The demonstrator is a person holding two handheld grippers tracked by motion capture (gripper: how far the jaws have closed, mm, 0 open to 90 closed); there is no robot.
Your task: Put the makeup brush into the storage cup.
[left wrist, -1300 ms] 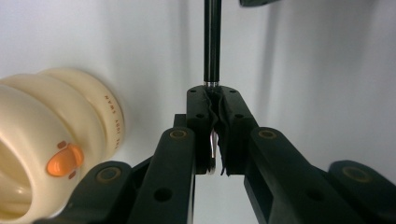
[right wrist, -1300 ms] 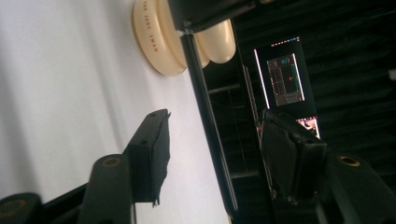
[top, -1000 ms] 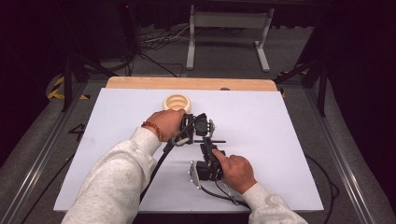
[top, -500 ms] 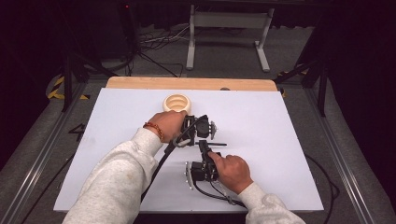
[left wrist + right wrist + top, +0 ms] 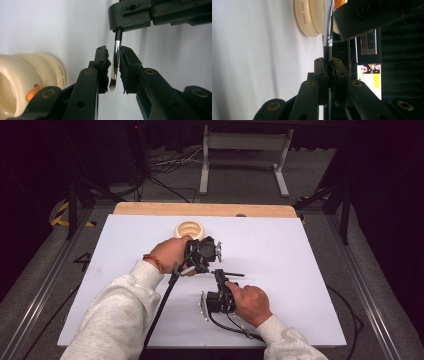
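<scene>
Okay, quick status. Little has moved over the last second: both hands sit about where they were, and the right one has only nudged a touch on the white board [image 5: 310,285]. So the handover is lined up, not done.

- Right claw [image 5: 328,60]: clenched on the dark handle of the makeup brush [image 5: 115,62], pads pressed flat to it. The brush is up off the board, held crosswise in front of my left hand.
- Left claw [image 5: 113,50]: released, with the jaws straddling the shiny ferrule and a gap on both sides. The bristle tip hangs between them, touching neither as far as I can tell.

My read is that the next step is to close the left on the ferrule, then let go with the right. The risk is closing off-centre and pushing the brush sideways against the right grip.

Surroundings:
- Cream ribbed holder [image 5: 189,228], something orange in it, just beside the left claw on the far side. It's close enough to bump if I swing that way.
- Left cable [image 5: 160,310] trails back along my sleeve, clear of the brush.
- Wooden strip [image 5: 150,209] runs along the far edge, well apart.

Nothing sits between the jaws and the brush.
</scene>
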